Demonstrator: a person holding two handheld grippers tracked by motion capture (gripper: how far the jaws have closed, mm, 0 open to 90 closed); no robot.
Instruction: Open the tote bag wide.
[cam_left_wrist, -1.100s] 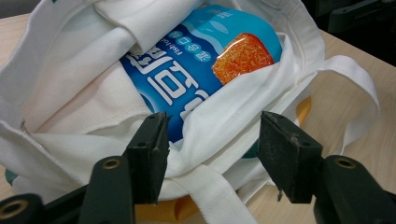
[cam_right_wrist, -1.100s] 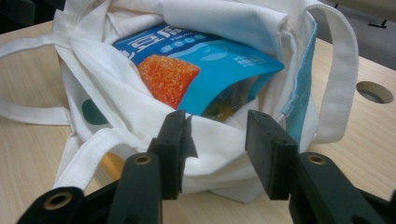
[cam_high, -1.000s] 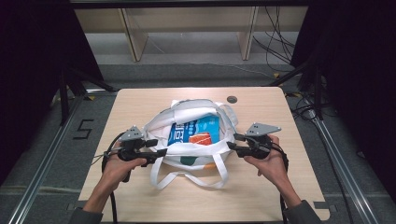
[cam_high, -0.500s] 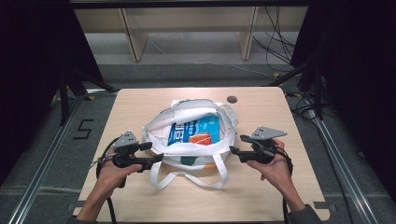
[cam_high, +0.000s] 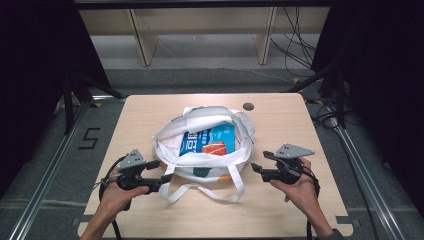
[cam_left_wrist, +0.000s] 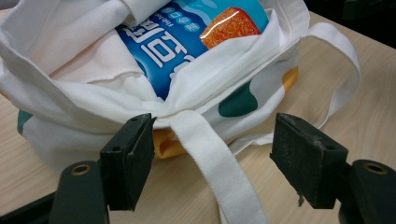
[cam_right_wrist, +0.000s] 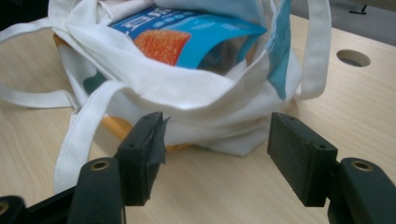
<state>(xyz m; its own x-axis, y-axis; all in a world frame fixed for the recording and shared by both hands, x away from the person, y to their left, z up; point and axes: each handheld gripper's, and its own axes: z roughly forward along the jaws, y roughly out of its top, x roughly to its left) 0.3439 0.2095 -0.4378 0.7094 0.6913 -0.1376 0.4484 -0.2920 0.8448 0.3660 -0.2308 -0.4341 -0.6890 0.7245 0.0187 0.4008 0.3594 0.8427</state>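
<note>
Item: white tote bag (cam_high: 200, 145) holding blue snack packet (cam_high: 209, 140), frame centre; I have left gripper (cam_high: 162, 172) and right gripper (cam_high: 257, 169) flanking it, jaws just opened, nothing clamped, presumably releasing.

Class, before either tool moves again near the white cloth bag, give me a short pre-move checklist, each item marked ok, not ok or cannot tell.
1. Left tool open, having just widened, with only a strap lying loose between its jaws: ok.
2. Right tool open, having just widened, clear of the cloth: ok.
3. White cloth tote bag resting on the light wooden table, mouth open: ok.
4. Blue glossy snack packet lying inside the bag: ok.
5. White fabric strap free of the left tool's pads: ok.
6. Anything else inside the bag: cannot tell.
</note>
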